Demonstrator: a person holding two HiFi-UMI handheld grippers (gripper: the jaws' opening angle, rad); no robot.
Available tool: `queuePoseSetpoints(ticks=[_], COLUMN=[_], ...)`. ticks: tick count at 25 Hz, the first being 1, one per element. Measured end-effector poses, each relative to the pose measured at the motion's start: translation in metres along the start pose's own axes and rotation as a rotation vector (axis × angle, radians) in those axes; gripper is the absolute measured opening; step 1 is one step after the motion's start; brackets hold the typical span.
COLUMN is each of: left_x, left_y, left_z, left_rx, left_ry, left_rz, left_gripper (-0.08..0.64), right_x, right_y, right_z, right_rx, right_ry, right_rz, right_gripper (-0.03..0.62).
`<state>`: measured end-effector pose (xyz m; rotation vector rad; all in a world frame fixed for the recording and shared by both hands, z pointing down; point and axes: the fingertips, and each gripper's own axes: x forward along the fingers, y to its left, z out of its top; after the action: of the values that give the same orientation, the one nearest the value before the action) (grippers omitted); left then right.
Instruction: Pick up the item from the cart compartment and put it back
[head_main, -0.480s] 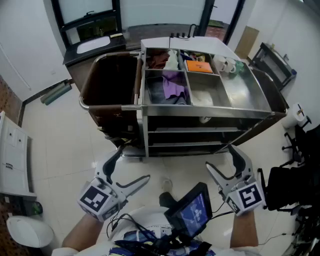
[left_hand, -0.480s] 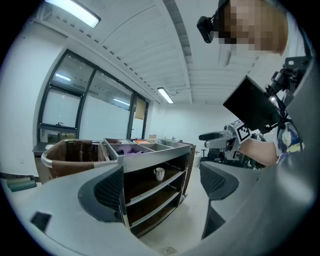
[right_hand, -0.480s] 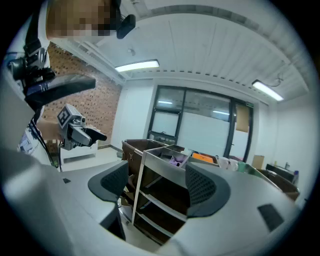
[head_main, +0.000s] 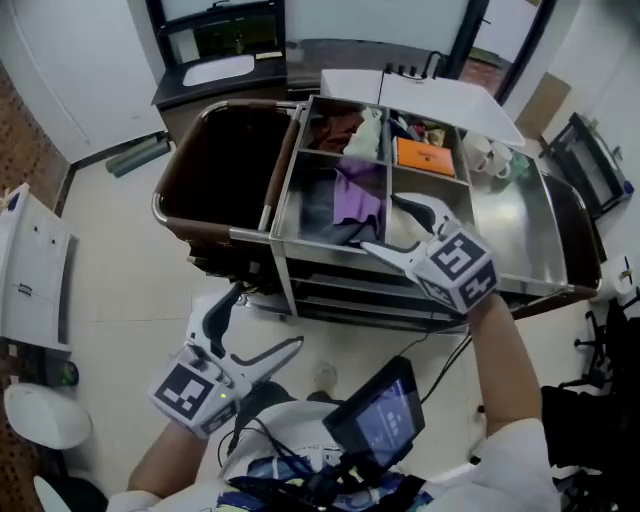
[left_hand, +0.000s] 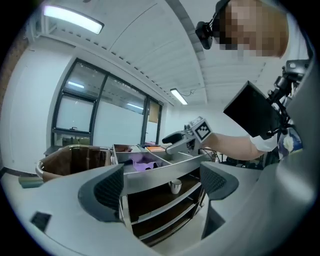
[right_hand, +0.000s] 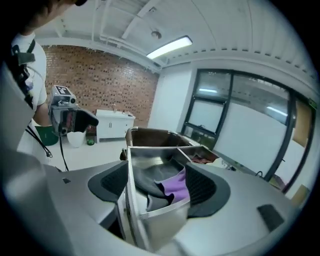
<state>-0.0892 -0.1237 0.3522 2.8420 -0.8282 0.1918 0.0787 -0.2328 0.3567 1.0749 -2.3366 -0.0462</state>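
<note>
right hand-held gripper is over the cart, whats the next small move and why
Probably ease the right hand-held gripper down into the compartment below it, toward the purple cloth. Its jaws stand wide open with nothing pinched. In the right gripper view the compartment's steel wall sits between them, and the cloth lies on a grey cloth just beyond.

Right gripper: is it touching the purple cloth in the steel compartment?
Cannot tell. In the right gripper view one pad of the open right gripper overlaps the edge of the purple cloth; neither gap nor contact shows.
</note>
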Motion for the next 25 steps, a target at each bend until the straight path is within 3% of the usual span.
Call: queuePoseSetpoints(ticks=[6,10,13,17,25], left_x=[0.007,0.002,-0.004,-0.014,-0.027], left_y=[0.013,0.027,0.035,0.045,0.058], left_z=[0.003,0.008,0.011,0.008,0.007], left_rx=[-0.014,-0.003,-0.009,-0.021,-0.033], left_ry=[-0.015,-0.025,-0.034,-0.028,-0.036], left_rz=[0.069,0.098,0.114,0.136,0.153], left_gripper=[0.469,0.469,0.469,0.469,0.469], right_x=[0.089,0.129,0.144,0.156,0.152], right_y=[-0.011,-0.01,-0.007,-0.004,0.014], right_z=[-0.024,-0.058,-0.085,-0.099,-0.11], right_rx=[-0.142,-0.311,-0.386,-0.381,-0.314], right_ry=[0.207,0.428,0.569,0.665,0.768], right_rz=[0.191,0.278,0.348,0.441,0.647], right_gripper=[0.385,0.385,0.385,0.393,0.251])
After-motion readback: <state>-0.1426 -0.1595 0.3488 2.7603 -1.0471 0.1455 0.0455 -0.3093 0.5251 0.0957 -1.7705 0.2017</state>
